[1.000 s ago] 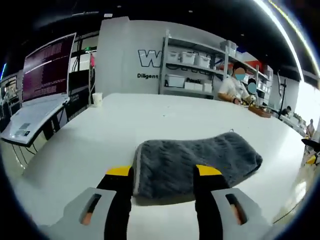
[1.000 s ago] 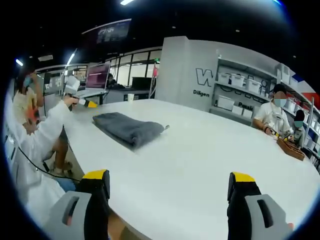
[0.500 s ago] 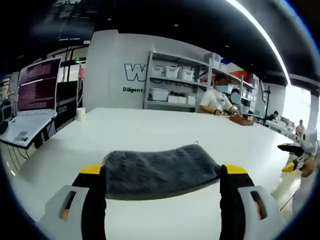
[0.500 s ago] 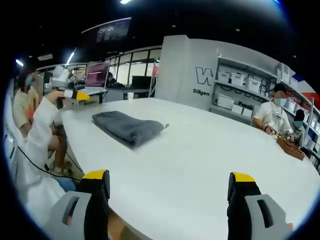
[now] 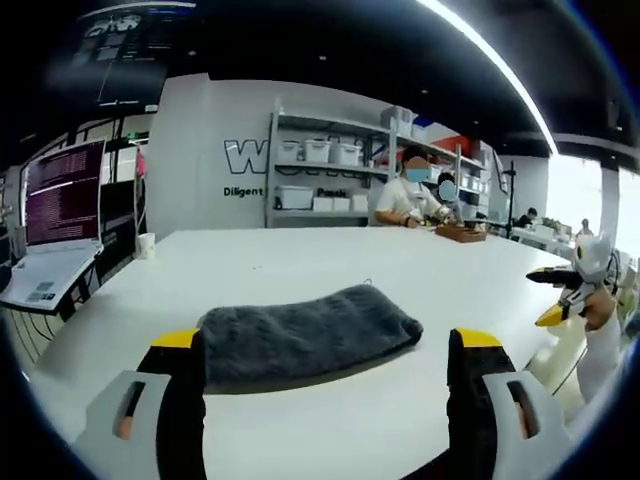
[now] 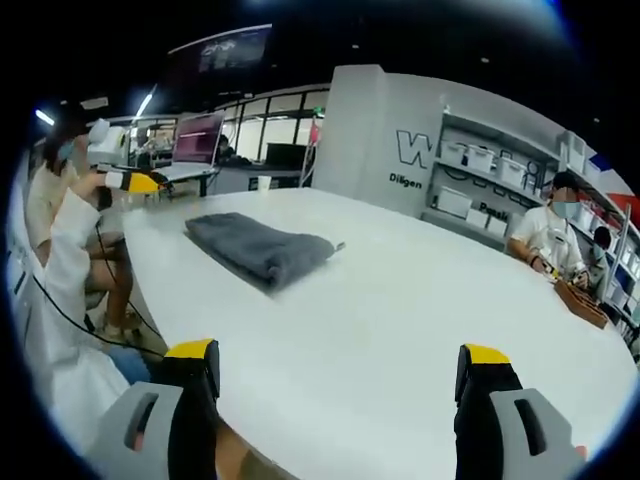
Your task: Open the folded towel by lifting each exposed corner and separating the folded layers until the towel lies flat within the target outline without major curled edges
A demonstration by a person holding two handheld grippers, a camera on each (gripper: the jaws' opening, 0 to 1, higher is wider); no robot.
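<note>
We hold left gripper [image 5: 325, 375] fingers spread wide, empty, short of folded grey plush towel [image 5: 305, 335] lying on white tabletop [image 5: 300, 265]. Right gripper [image 6: 340, 385] fingers likewise released, well apart from towel [image 6: 260, 248]. Beyond: seated person [image 6: 548, 240], shelving with white bins [image 5: 320, 175].

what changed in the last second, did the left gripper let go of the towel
Yes. The left gripper, closed on the towel edge a second ago, has opened and drawn back off the table edge. The towel stays folded. The right gripper stays open, apart from it.
</note>
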